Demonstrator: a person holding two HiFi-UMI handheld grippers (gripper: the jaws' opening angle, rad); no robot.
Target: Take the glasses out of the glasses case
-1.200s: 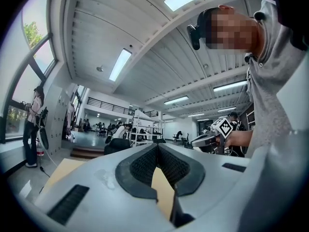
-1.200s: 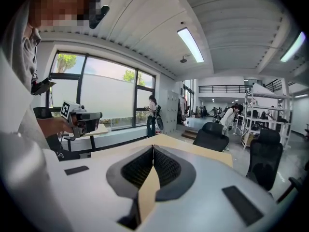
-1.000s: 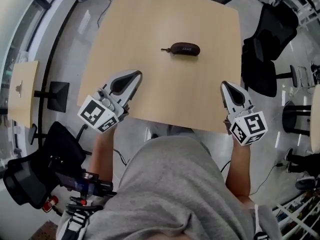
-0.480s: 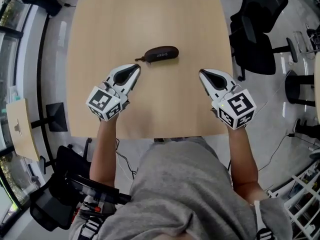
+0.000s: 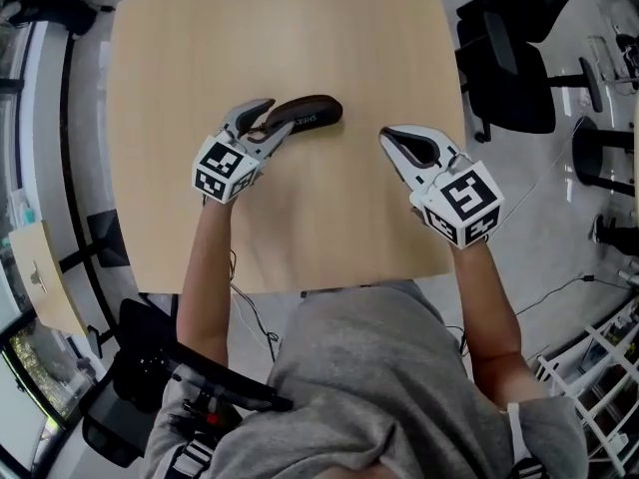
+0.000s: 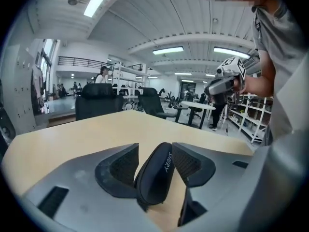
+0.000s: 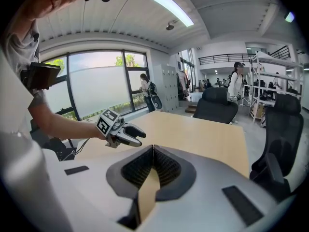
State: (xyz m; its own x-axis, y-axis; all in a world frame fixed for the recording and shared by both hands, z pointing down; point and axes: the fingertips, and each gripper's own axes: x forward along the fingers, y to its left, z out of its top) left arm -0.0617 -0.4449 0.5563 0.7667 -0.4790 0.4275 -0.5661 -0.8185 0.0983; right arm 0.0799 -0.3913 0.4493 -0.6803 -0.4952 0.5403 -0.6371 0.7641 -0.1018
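- Counter: pale wood.
- Left gripper: jaws have just been opening and now stand apart around the glasses case's near end.
- Right gripper: jaws pressed together, empty, at 3 o'clock of the case and clear of it.
- Glasses case: dark, closed, lying flat, running toward 2 o'clock from the left gripper.

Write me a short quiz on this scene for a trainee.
1. True or false: the grey right tongs are shut and empty.
2. Where is one end of the dark brown oval glasses case? A between the left tongs; B between the right tongs; C on the floor.
3. What does the case lie on?
Key: 1 true. 2 A; those tongs have just been opening. 3 the light wooden table.
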